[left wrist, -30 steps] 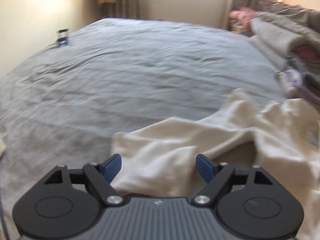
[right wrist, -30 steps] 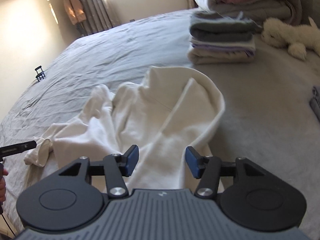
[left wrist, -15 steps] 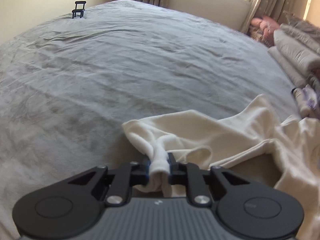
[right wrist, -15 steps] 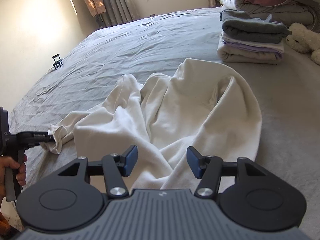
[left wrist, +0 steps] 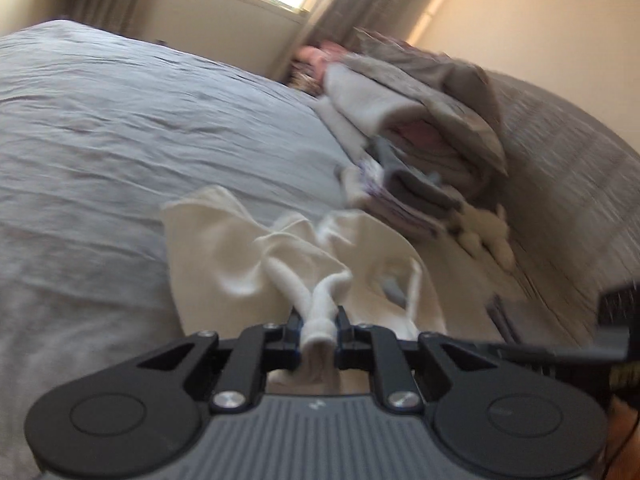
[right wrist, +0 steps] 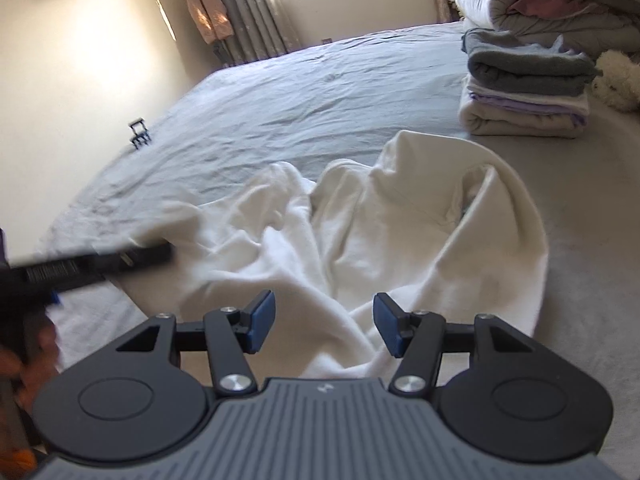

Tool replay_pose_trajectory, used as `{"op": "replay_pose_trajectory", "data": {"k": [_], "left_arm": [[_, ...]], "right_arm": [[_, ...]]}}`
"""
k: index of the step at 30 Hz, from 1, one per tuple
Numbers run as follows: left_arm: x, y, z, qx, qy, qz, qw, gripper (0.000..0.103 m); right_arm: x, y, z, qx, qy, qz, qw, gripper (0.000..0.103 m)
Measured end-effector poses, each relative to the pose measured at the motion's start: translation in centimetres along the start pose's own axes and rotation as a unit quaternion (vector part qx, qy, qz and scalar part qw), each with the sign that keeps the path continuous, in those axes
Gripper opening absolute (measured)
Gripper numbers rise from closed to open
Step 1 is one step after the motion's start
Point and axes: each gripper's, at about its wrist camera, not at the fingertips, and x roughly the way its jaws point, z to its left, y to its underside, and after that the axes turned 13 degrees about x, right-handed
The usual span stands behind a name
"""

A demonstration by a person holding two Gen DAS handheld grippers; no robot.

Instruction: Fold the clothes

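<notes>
A cream sweatshirt [right wrist: 360, 240] lies crumpled on the grey bed [right wrist: 300, 92]. My left gripper [left wrist: 318, 330] is shut on its ribbed sleeve cuff [left wrist: 316, 312], and the sleeve [left wrist: 248, 256] trails away from the jaws. In the right wrist view that left gripper [right wrist: 156, 256] shows blurred at the garment's left edge, held by a hand [right wrist: 28, 356]. My right gripper [right wrist: 324, 330] stands open just above the sweatshirt's near hem, with nothing pinched between its blue pads [right wrist: 262, 320]. The left wrist view is motion-blurred.
A stack of folded clothes [right wrist: 528, 92] sits at the back right, with bundled bedding [right wrist: 560, 4] behind it and a fluffy white toy [right wrist: 616, 80] beside it. A small black stand [right wrist: 139, 132] rests near the bed's left edge. A window and curtains [right wrist: 256, 12] lie beyond.
My left gripper closed on the sleeve cuff, then swung right toward the garment's body, dragging the sleeve along. The right gripper stayed open over the hem, shifting only slightly.
</notes>
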Motion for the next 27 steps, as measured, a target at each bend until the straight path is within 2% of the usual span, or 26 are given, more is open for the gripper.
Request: {"op": "replay_pose_trajectory", "data": {"k": [5, 8, 11, 12, 13, 14, 16, 19, 22, 27], "left_arm": [[2.3, 1.3, -3.1, 0.049, 0.051, 0.035, 0.9969, 0.013], [2.8, 2.0, -4.5, 0.073, 0.086, 0.04, 0.9929, 0.013], [2.6, 2.1, -5.2, 0.096, 0.108, 0.031, 0.989, 0.015], [2.6, 2.0, -5.2, 0.099, 0.11, 0.031, 0.9886, 0.016], [2.6, 2.0, -5.1, 0.099, 0.112, 0.033, 0.9882, 0.017], [2.6, 2.0, -5.0, 0.098, 0.112, 0.032, 0.9883, 0.021], [2.5, 2.0, -4.9, 0.098, 0.112, 0.032, 0.9884, 0.029], [2.2, 1.9, -4.8, 0.102, 0.113, 0.028, 0.9879, 0.045], [1.6, 1.8, -4.6, 0.106, 0.113, 0.021, 0.9877, 0.055], [0.5, 1.5, -3.3, 0.096, 0.097, 0.01, 0.9906, 0.058]], "right_arm": [[-0.3, -0.4, -0.5, 0.045, -0.055, 0.011, 0.997, 0.059], [-0.2, -0.6, -0.8, 0.073, -0.086, 0.024, 0.993, 0.059], [0.3, -0.5, -1.1, 0.087, -0.092, 0.041, 0.991, 0.058], [0.5, -0.4, -1.1, 0.089, -0.09, 0.046, 0.991, 0.047], [0.7, -0.4, -1.2, 0.091, -0.088, 0.052, 0.991, 0.03], [0.6, -0.5, -1.4, 0.094, -0.088, 0.052, 0.99, 0.027], [0.4, -0.7, -1.7, 0.1, -0.088, 0.053, 0.99, 0.016], [-0.4, -0.9, -1.7, 0.085, -0.061, 0.03, 0.994, 0.013], [-1.4, -1.5, -2.3, 0.079, -0.038, 0.001, 0.996, 0.012], [-3.3, -2.6, -4.3, 0.071, 0.03, -0.06, 0.995, 0.011]]}}
